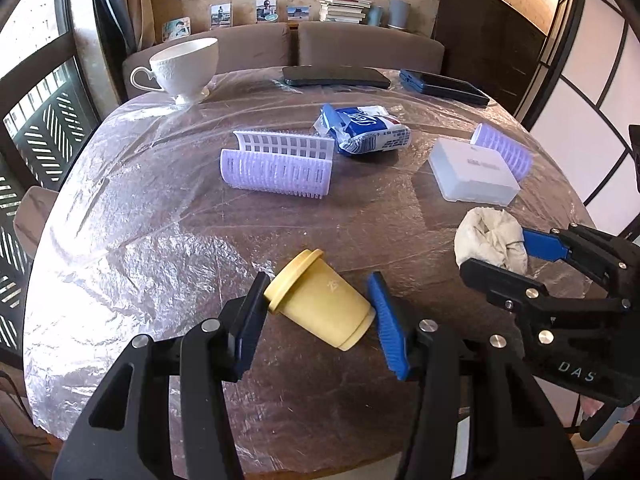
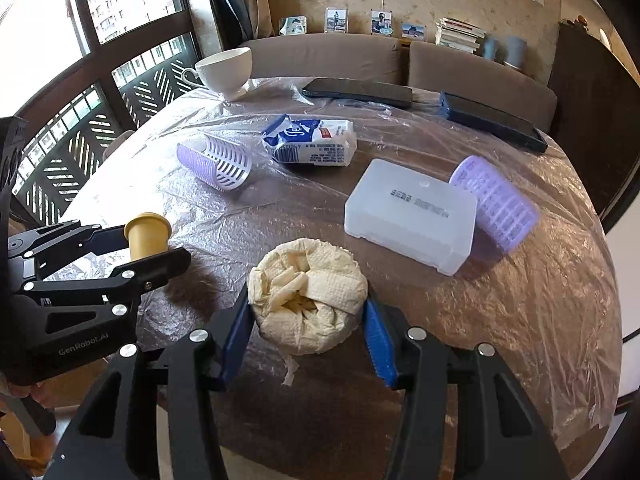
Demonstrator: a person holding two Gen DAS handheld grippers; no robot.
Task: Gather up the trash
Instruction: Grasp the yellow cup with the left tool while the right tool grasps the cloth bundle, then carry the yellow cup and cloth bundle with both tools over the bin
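At the near edge of a round surface (image 1: 160, 240) wrapped in crinkled clear plastic film, my left gripper (image 1: 318, 312) has its jaws clamped end to end on a small yellow cup (image 1: 320, 300) lying on its side, lid toward the left. Just to the right, my right gripper (image 2: 308, 320) has its jaws pressed against both sides of a crumpled wad of cream paper towel (image 2: 308, 292), which rests on the film near the front edge.

Farther back in the middle, an opened lilac hair roller (image 1: 276, 168) lies on its side with a white mesh half standing behind it; beside it to the right sits a blue-and-white tissue packet (image 1: 364, 128). To the right, a frosted white plastic box (image 1: 472, 172) lies flat, with a second lilac hair roller (image 1: 504, 148) touching its far right side. Along the far edge, a white teacup (image 1: 184, 68) stands upright at the left, a dark phone (image 1: 336, 76) lies flat in the middle, and a blue-cased phone (image 1: 444, 86) lies at the right.

Behind the surface runs a brown cushioned bench back (image 1: 360, 44). A ledge above it carries small photo prints (image 1: 220, 14) and a stack of books (image 1: 346, 8) against a mottled tan wall. A large window with dark frames (image 2: 100, 52) fills the left, showing apartment blocks outside; a dark cabinet (image 1: 484, 48) stands at the far right.
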